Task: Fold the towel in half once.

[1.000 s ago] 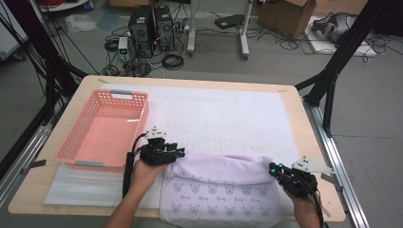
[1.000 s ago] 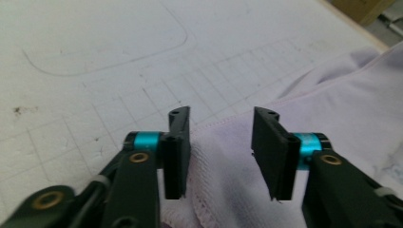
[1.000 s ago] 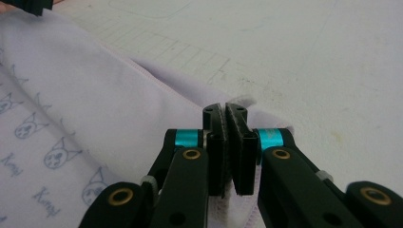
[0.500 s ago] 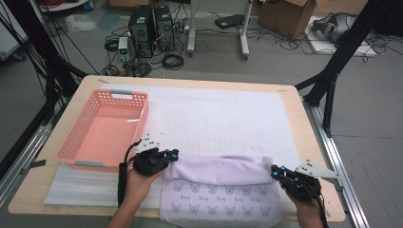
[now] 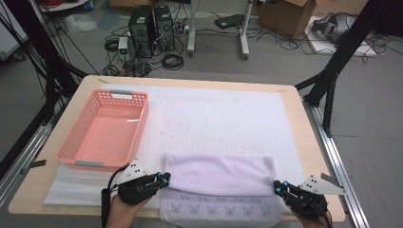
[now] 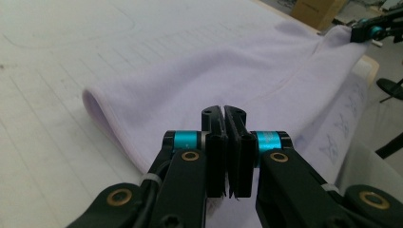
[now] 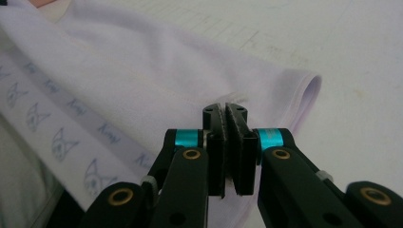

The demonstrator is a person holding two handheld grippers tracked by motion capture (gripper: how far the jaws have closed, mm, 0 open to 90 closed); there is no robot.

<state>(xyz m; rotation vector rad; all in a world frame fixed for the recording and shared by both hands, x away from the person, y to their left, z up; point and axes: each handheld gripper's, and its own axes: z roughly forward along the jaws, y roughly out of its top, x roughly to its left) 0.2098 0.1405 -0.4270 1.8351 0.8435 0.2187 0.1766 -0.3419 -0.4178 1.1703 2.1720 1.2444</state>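
The counter (image 5: 304, 142) takes up the middle of the high view, its wooden edge showing around a large white gridded mat (image 5: 223, 118) that covers most of the top. Next in size is the lilac towel (image 5: 218, 173), lying in the lower middle of that frame. It is folded over on itself, with a plain upper layer and a lower strip printed with small cat faces that hangs at the counter's near edge. In the left gripper view the towel (image 6: 214, 71) spreads from the centre to the upper right, its rolled fold at the left. In the right gripper view the towel (image 7: 142, 71) runs from the upper left down to the centre, the cat print along the lower left.

The pink basket (image 5: 102, 130) sits at the left of the high view, on the mat, apart from the towel.

The left gripper (image 5: 164, 179), at the lower left, has its fingers pressed together on the towel's left corner; the left gripper (image 6: 224, 114) has just been closing, with cloth pinched between its fingers. The right gripper (image 5: 279, 187), at the lower right, is clamped on the towel's right corner; in its own view the right gripper (image 7: 224, 108) shows its fingers nearly together with the hem caught between them.
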